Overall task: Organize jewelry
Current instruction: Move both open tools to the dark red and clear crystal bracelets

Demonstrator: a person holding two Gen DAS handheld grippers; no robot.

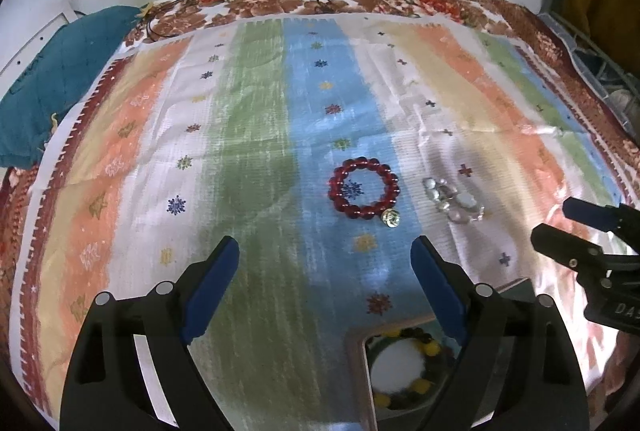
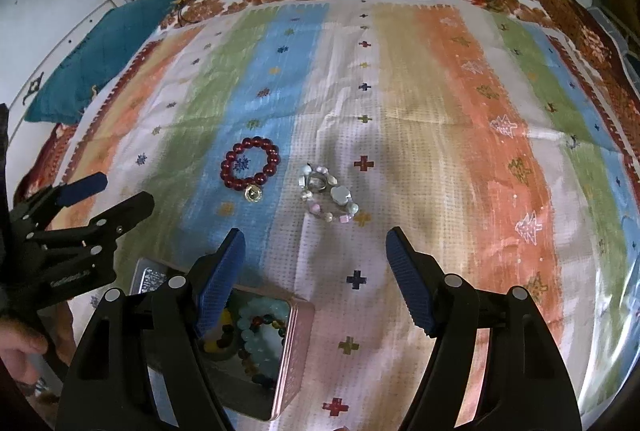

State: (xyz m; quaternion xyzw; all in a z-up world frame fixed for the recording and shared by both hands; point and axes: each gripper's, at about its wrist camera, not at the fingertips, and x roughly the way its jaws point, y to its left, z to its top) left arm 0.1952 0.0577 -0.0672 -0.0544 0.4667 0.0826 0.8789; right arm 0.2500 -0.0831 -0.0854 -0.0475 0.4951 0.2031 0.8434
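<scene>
Both jaws stand wide and empty: the left gripper [image 1: 325, 255] hangs short of the red bead bracelet [image 1: 363, 188], the right gripper [image 2: 316, 251] short of the pale bracelet [image 2: 329, 197] beside it. Nearest the hands, the pink box [image 2: 289, 359] already holds what look like other bracelets, presumably the collecting point.

Your left gripper [image 1: 325, 255] hangs over the striped cloth [image 1: 256, 135], its blue-padded fingers [image 1: 212, 287] spread wide with nothing between them. Just beyond lies the red bead bracelet [image 1: 363, 188] with its gold charm [image 1: 391, 218]; beside it sits a pale clear-beaded piece [image 1: 452, 197], perhaps another bracelet. An open box [image 1: 356, 363] holding beads shows near your right finger.
</scene>
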